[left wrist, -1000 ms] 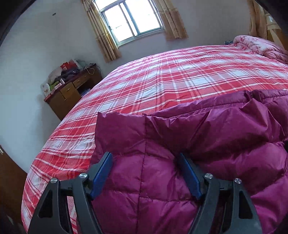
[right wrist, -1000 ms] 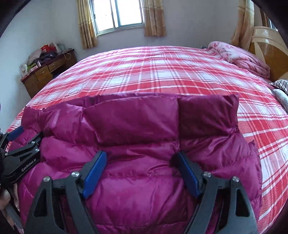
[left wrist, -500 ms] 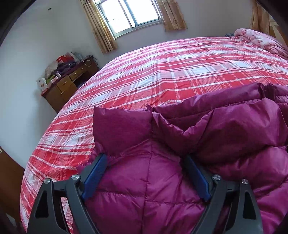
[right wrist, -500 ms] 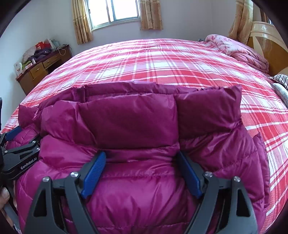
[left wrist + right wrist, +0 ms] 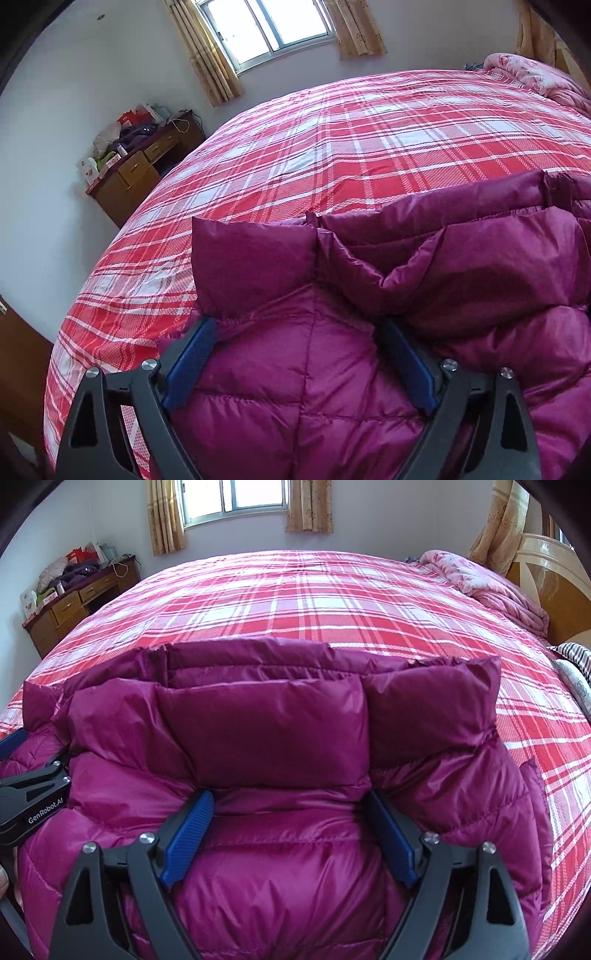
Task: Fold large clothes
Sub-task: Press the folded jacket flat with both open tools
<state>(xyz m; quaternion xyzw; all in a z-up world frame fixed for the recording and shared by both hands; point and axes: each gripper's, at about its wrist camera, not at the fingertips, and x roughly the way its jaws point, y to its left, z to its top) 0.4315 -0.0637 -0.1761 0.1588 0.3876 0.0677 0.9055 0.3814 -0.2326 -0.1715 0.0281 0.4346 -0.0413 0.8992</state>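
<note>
Red-and-white plaid bedding (image 5: 332, 602) covers a wide bed that fills most of both views, and on its near part lies a magenta quilted down jacket (image 5: 266, 738), puffy and bunched into thick folds. Its upper edge stands up as a padded ridge across the middle of the right wrist view, with the plaid cover showing beyond it and to its right. The right gripper (image 5: 288, 808) has its blue-padded fingers (image 5: 188, 830) spread wide, one on either side of a fat roll of the jacket, pads against the fabric. The left gripper (image 5: 299, 343) sits at the jacket's left end, likewise spread wide, its blue pads (image 5: 192, 362) flanking a quilted panel beneath a squared flap of the garment; whether either pair truly pinches the fabric cannot be told. In the right wrist view the left gripper also shows at the left edge, its black body touching the jacket's side. Farther off, a wooden desk (image 5: 144, 173) stands by the wall at the left, piled with clothes and boxes. A window (image 5: 255, 494) with tan curtains sits in the far wall, a pink folded quilt (image 5: 491, 587) lies at the bed's far right, and a wooden headboard (image 5: 546, 587) rises behind it.
</note>
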